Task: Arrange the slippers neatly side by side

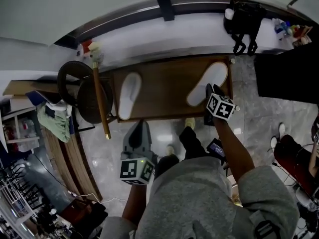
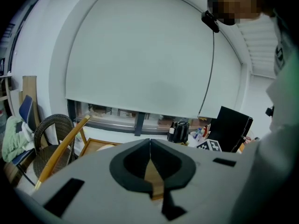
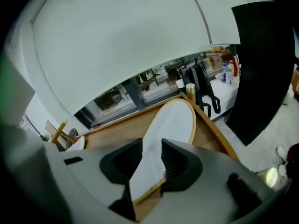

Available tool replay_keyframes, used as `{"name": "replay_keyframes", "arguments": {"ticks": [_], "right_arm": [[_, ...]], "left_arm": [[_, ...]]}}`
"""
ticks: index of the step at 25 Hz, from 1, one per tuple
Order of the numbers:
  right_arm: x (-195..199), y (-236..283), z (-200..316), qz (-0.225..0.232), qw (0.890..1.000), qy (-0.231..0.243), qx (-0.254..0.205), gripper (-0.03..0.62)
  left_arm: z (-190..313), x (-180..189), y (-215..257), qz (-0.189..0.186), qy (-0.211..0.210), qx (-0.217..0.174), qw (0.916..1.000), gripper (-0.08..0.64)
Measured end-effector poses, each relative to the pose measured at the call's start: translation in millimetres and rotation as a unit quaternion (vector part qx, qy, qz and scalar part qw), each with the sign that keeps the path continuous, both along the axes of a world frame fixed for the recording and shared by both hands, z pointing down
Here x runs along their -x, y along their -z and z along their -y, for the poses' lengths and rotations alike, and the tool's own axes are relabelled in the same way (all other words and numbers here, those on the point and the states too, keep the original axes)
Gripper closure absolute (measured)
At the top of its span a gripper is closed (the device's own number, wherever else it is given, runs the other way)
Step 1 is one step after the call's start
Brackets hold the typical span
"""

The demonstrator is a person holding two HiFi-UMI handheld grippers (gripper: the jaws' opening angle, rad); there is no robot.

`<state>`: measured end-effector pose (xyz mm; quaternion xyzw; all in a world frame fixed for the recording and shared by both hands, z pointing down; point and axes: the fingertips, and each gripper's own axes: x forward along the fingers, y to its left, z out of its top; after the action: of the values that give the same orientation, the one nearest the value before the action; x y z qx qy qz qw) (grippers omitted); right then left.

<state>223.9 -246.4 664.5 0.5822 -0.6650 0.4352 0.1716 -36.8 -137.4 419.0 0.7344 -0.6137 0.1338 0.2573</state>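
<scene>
On the grey, marble-patterned floor [image 1: 256,116] lies a shallow rectangular tray [image 1: 164,91] of brown wood with a raised rim. All positions below are taken from it.

Markings: each gripper carries a cube faced with black-and-white square markers, which are patterns and not letters. The labels on the bottles [image 1: 289,30] beyond the tray's far bag-end corner are too small to read.

Task items: two flat, oval white slippers, soft cloth by the look, with a thin pale-yellow edge to the sole.
- The chair-side slipper [image 1: 129,94] lies at one end of the tray, pointing roughly across it.
- The bag-side slipper [image 1: 208,83] lies at the opposite end, slanted, with its toe toward the far corner.
- The two are well apart, with bare wood between them.

Right gripper [image 1: 209,88] [image 3: 152,146]:
- It has a grey body and black ribbed pads.
- It is angled down at the tray's near corner, over the heel of the bag-side slipper.
- Its jaws stand moderately apart and the heel shows in the gap.
- The pads are not seen pressing on the heel.

Left gripper [image 1: 141,123] [image 2: 150,143]: it is held just off the tray's near edge, toward the chair end. Its jaws are closed tip to tip with nothing between them.

Surroundings:
- A dark woven wicker chair [image 1: 82,91] stands off one end of the tray.
- A pale wooden stick [image 1: 100,101] leans across the chair.
- A black bag [image 1: 244,21] with hanging straps sits on the white ledge [image 1: 149,39] beyond the far edge.
- A flat black panel [image 1: 286,73] stands beside the bag end.
</scene>
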Motion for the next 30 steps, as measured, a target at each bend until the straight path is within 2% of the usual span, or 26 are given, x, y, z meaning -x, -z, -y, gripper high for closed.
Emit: {"name": "replay_keyframes", "arguments": {"ticks": [5,8,14,18,23,30], "right_arm": [[2,-19,7,-0.021,0.999,-0.012,0.021,0.485],[2,-18,12,-0.027,0.999,-0.015,0.023,0.548],[22,2,10,-0.002,1.000,0.031,0.002,0.557],[38,24,9,0.009,0.997,0.071,0.002,0.557],[60,41,7,0.000,0.993,0.114,0.006,0.557],[93,52,-4,0.015,0.992,0.122,0.025,0.557]], "left_arm": [[-6,5,-8,0.007,0.012,0.010,0.9998,0.545],[-10,12,-8,0.007,0.022,0.009,0.9997,0.545],[-22,26,-9,-0.001,0.034,0.006,0.9994,0.545],[-18,30,-8,-0.010,0.021,-0.001,0.9997,0.545],[-12,34,-3,-0.016,0.001,-0.021,0.9997,0.545],[-10,51,-2,-0.019,-0.003,-0.021,0.9996,0.545]]}}
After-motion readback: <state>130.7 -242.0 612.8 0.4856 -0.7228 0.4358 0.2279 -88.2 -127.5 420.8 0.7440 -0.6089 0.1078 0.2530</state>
